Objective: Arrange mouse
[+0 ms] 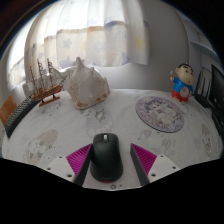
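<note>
A black computer mouse [106, 158] sits between my gripper's [111, 152] two fingers, close in toward their base. The pink pads [80, 158] lie against its two sides, so the fingers are shut on it. Its front end points away from me across the white patterned tablecloth [120, 120]. I cannot tell whether the mouse rests on the cloth or is held just above it.
A round patterned mat [158, 109] lies ahead to the right. A blue and yellow toy figure [182, 82] stands beyond it. A model sailing ship [46, 82] and a cream folded cloth bundle [87, 84] stand ahead to the left. Curtains hang behind the table.
</note>
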`<state>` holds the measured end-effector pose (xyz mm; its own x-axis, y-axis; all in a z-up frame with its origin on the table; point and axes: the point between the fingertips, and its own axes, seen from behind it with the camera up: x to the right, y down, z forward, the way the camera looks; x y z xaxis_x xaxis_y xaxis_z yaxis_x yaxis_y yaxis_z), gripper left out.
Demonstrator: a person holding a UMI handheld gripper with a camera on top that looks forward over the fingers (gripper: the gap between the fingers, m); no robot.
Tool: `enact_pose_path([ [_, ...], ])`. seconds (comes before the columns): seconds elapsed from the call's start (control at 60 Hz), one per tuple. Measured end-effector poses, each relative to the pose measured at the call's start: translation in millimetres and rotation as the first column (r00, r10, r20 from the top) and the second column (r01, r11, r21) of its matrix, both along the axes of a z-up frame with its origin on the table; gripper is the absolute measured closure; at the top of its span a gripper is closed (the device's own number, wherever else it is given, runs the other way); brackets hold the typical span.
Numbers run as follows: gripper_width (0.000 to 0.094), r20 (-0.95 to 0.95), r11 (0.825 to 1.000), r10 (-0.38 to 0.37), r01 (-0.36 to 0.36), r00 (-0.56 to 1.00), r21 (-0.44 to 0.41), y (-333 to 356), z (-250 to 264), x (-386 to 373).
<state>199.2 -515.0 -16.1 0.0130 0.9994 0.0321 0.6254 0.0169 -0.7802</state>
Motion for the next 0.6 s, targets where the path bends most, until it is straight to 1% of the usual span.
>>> enact_pose_path([
  [0.05,0.0279,-0.002,1.0,0.01,-0.01,1.0,0.007,0,0,-1],
  [0.083,0.0379,-0.005,1.0,0.019,-0.019,1.0,0.01,0,0,-2],
  [0.1,0.0409,-0.006,1.0,0.022,-0.022,1.0,0.011,-1,0,-3],
  [0.183,0.0433,-0.009,0.999,0.029,-0.029,1.0,0.022,0,0,-4],
  [0.317,0.0504,0.021,0.999,0.044,-0.044,0.999,0.006,-2,-2,-1],
  [0.4,0.0512,0.035,0.998,0.059,-0.06,0.998,0.004,2,6,-11],
  [0.467,0.051,0.001,0.998,0.07,-0.07,0.998,-0.005,3,27,-19],
  [0.483,0.051,-0.008,0.997,0.073,-0.073,0.997,0.002,7,47,-23],
  [0.5,0.051,-0.018,0.997,0.075,-0.075,0.997,0.007,9,54,-26],
  [0.6,0.0513,-0.085,0.999,0.051,-0.051,0.995,-0.006,27,90,-48],
])
